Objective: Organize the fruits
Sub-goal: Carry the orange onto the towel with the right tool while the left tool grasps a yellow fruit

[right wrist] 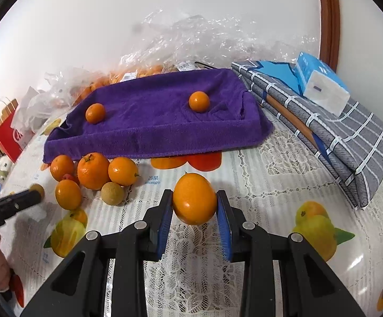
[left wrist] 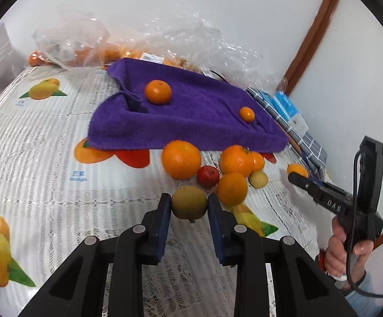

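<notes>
My left tongs (left wrist: 189, 206) are clamped on a small round greenish-brown fruit (left wrist: 188, 203), blue pads pressing both its sides, right at the near edge of the fruit cluster. My right tongs (right wrist: 194, 203) grip a smooth oval orange citrus (right wrist: 194, 198), held above the lace-patterned tablecloth with printed fruit pictures (right wrist: 257, 174), well clear of the others.

Crowding the left tongs: a big round orange (left wrist: 181, 159) just behind, a small red apple-like fruit (left wrist: 208, 176) tucked between it and a cluster of oranges (left wrist: 236, 159), and one more orange (left wrist: 232, 189) sitting nearly against my right-hand pad. A pale yellow-green round fruit (left wrist: 258, 179) lies just beyond that. Tight quarters there.

Behind the cluster, a folded purple terry towel (left wrist: 191, 116) spreads across the table with two tangerines on it, a larger one (left wrist: 158, 92) towards the left and a smaller one (left wrist: 247, 114) towards the right, well apart. Crinkled clear plastic bags (left wrist: 191, 39) with more orange fruit are heaped against the white wall behind.

From the right tongs' view, a folded grey checked cloth (right wrist: 350, 132) lies on the right with a blue and white tissue pack (right wrist: 321, 84) on top. A red paper bag (right wrist: 6, 132) stands at the far left; beside it are soft toys, I think, though they are too small to be sure.
</notes>
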`<state>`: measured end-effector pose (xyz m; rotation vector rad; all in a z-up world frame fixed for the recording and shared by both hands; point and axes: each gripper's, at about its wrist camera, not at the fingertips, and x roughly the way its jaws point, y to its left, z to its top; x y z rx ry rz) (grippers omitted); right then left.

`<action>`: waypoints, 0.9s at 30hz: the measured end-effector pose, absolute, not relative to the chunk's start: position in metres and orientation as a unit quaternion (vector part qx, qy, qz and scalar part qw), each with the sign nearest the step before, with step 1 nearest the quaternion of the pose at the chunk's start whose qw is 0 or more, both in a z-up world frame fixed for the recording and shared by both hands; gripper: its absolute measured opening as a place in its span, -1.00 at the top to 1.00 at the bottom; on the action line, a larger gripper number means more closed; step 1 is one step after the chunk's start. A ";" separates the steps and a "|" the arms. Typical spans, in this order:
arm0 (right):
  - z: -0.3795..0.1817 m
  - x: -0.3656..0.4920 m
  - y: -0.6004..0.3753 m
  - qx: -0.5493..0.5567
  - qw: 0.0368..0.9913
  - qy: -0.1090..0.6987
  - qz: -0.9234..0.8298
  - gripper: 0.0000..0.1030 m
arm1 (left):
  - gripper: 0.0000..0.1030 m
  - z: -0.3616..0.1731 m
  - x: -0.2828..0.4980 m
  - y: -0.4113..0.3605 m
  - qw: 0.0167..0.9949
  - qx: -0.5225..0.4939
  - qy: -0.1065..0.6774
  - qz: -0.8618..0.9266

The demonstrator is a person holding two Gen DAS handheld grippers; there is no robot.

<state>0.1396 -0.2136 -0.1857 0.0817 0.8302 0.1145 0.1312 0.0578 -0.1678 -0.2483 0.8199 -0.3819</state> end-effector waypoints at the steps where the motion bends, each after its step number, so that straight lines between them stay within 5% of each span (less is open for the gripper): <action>1: -0.186 0.139 -0.212 0.036 0.913 0.403 0.055 0.37 | 0.47 -0.168 0.132 0.058 0.892 -0.122 0.394 -0.185; 13: -0.179 0.138 -0.216 0.041 0.916 0.395 0.055 0.37 | 0.48 -0.146 0.128 0.056 0.916 -0.099 0.358 -0.151; 27: -0.101 0.204 -0.214 0.032 0.942 0.330 0.057 0.37 | 0.48 -0.090 0.215 0.071 0.940 -0.118 0.307 -0.094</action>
